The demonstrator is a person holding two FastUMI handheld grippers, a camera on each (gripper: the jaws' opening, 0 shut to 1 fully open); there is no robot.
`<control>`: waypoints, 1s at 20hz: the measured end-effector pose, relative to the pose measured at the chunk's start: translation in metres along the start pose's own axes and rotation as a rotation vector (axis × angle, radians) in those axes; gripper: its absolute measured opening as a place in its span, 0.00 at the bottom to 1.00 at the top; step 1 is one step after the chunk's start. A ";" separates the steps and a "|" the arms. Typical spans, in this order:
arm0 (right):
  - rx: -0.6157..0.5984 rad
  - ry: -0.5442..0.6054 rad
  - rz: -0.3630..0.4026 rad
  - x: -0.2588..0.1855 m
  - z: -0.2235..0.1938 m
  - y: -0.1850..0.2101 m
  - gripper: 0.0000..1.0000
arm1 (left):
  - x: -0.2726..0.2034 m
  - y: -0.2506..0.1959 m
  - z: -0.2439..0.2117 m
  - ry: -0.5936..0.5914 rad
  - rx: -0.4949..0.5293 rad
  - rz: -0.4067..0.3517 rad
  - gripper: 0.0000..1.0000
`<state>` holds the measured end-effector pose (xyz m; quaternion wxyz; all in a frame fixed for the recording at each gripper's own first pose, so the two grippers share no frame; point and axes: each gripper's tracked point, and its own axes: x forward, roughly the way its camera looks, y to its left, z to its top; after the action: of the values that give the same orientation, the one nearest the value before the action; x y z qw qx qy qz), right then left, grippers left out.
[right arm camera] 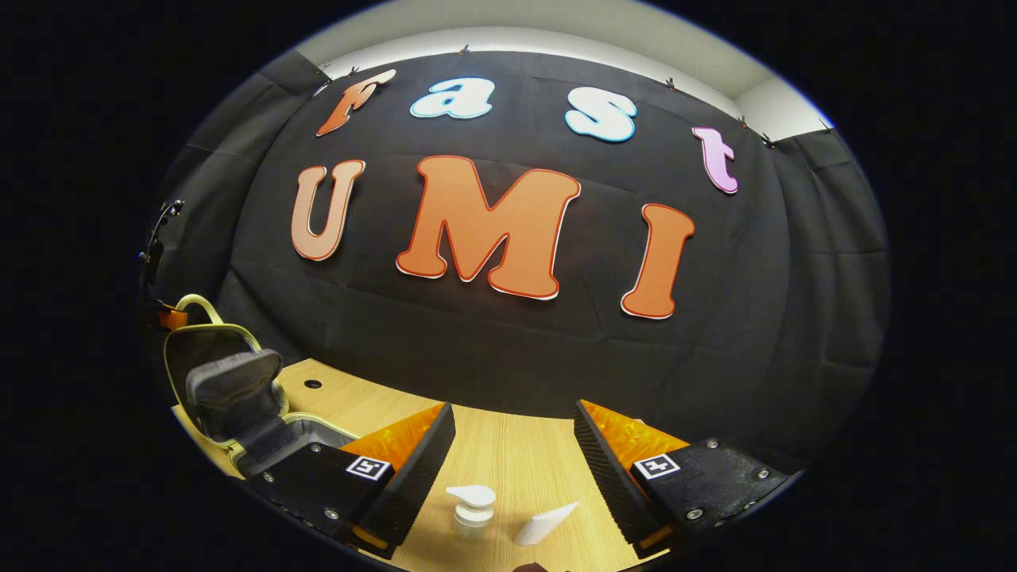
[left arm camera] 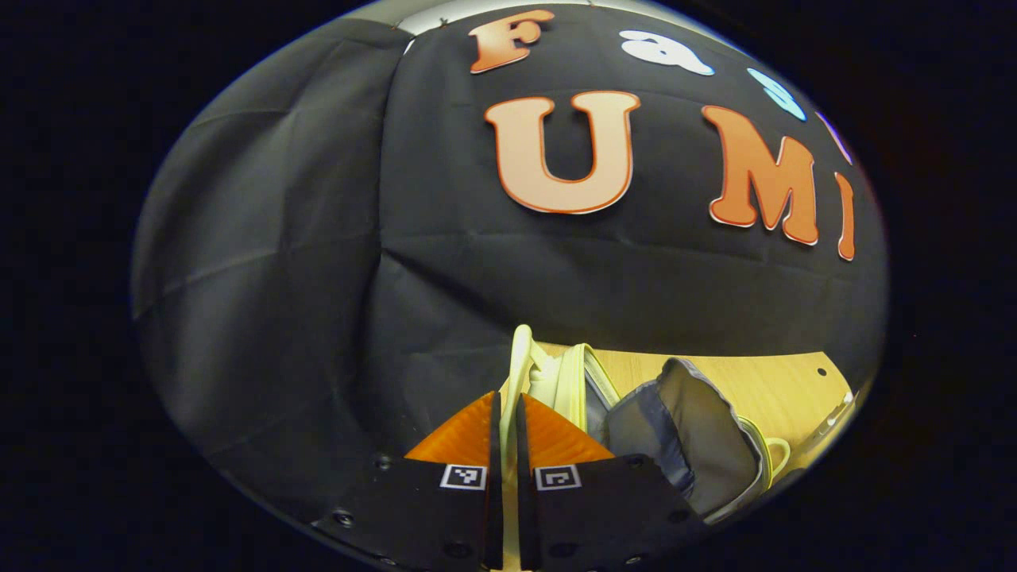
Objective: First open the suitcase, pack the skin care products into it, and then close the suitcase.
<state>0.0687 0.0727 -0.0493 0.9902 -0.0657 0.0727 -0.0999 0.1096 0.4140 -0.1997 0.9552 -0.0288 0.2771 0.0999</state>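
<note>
Pale-green suitcase lid (left arm camera: pixel 556 373) pinched upright in the narrow left gripper (left arm camera: pixel 508 445) at the table's (right arm camera: pixel 524 453) left edge, opening nearly done; next, wide right gripper (right arm camera: pixel 512 461) down onto pump bottle (right arm camera: pixel 473 508) and tube (right arm camera: pixel 547 524) near the front edge.

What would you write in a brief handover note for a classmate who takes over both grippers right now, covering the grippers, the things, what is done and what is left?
Left gripper: fingers shut on the pale rim of the suitcase lid, holding the lid raised.
Right gripper: open, holding nothing, above the pump bottle and the white tube on the wooden table.
Suitcase: open, at the table's left end in the right gripper view, grey lining showing.
Done: suitcase opened.
Left: pack the bottle and tube, then close the suitcase. The right gripper probably goes down for the bottle first.
</note>
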 end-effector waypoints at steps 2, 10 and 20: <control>-0.009 0.008 0.003 0.001 0.001 0.009 0.95 | 0.017 0.022 -0.019 0.043 -0.043 0.007 0.08; -0.016 0.030 0.010 0.005 0.004 0.033 0.96 | 0.073 0.076 -0.127 0.269 -0.137 0.040 0.08; 0.025 0.073 -0.039 0.001 -0.010 0.014 0.95 | 0.064 0.069 -0.127 0.250 -0.076 0.092 0.24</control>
<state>0.0711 0.0853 -0.0618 0.9855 -0.0512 0.1061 -0.1223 0.0820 0.4788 -0.3418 0.9059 -0.0645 0.3908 0.1500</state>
